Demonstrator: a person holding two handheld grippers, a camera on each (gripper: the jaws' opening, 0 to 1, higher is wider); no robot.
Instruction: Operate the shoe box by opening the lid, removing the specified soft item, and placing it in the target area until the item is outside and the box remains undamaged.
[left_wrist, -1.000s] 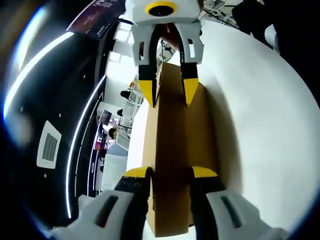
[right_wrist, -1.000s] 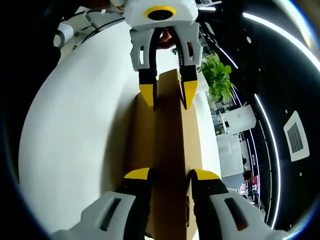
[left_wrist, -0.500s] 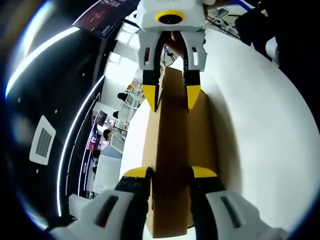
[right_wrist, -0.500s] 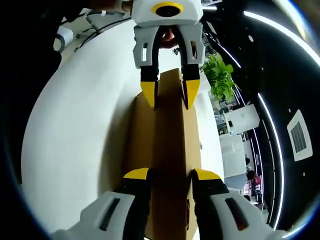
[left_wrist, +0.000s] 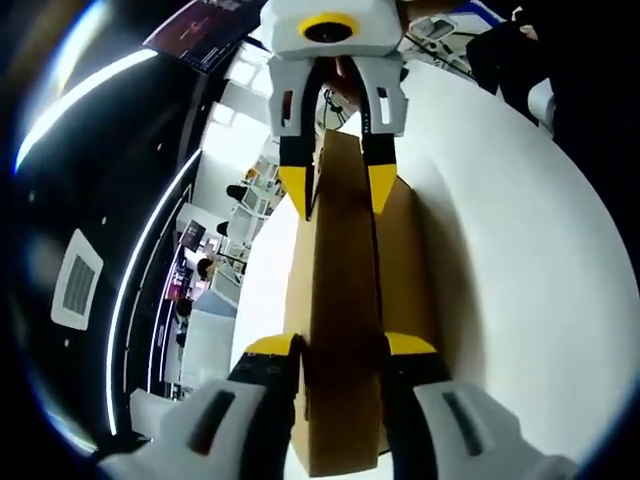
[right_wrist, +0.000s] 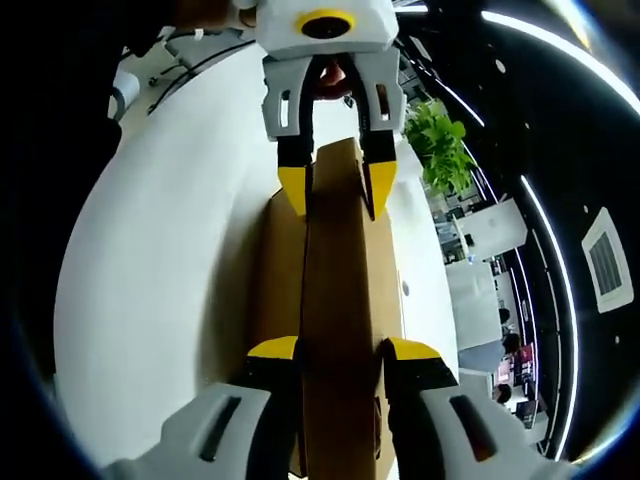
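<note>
White round table (left_wrist: 520, 230) takes up most of both views, with a dark ceiling with strip lights and an office floor behind it; a potted plant (right_wrist: 438, 140) sits past the table's far edge in the right gripper view. Shoe box (left_wrist: 345, 310) is a long brown cardboard box lying on the table, and everything else is placed relative to it. Lid (right_wrist: 340, 300) reads as the raised cardboard panel running the box's length, standing up off the body; can't tell how far it's hinged open. Left gripper (left_wrist: 340, 350) straddles that panel at one end of the box, jaws narrowly parted with the cardboard between the yellow tips; tips look right against it, so I take it as a pinch on the lid. Right gripper (right_wrist: 340, 350) does the same at the opposite end, and each one shows up at the far end of the box in the other's view. Soft item isn't visible; box interior is hidden behind the panel, so presumably it's inside. Judging by this, we're in the lid-opening step, item removal not yet begun. Next move calls for swinging the lid up and back with both ends moving together, keeping the pull even so the cardboard doesn't twist or tear, then freeing one gripper to reach inside.
</note>
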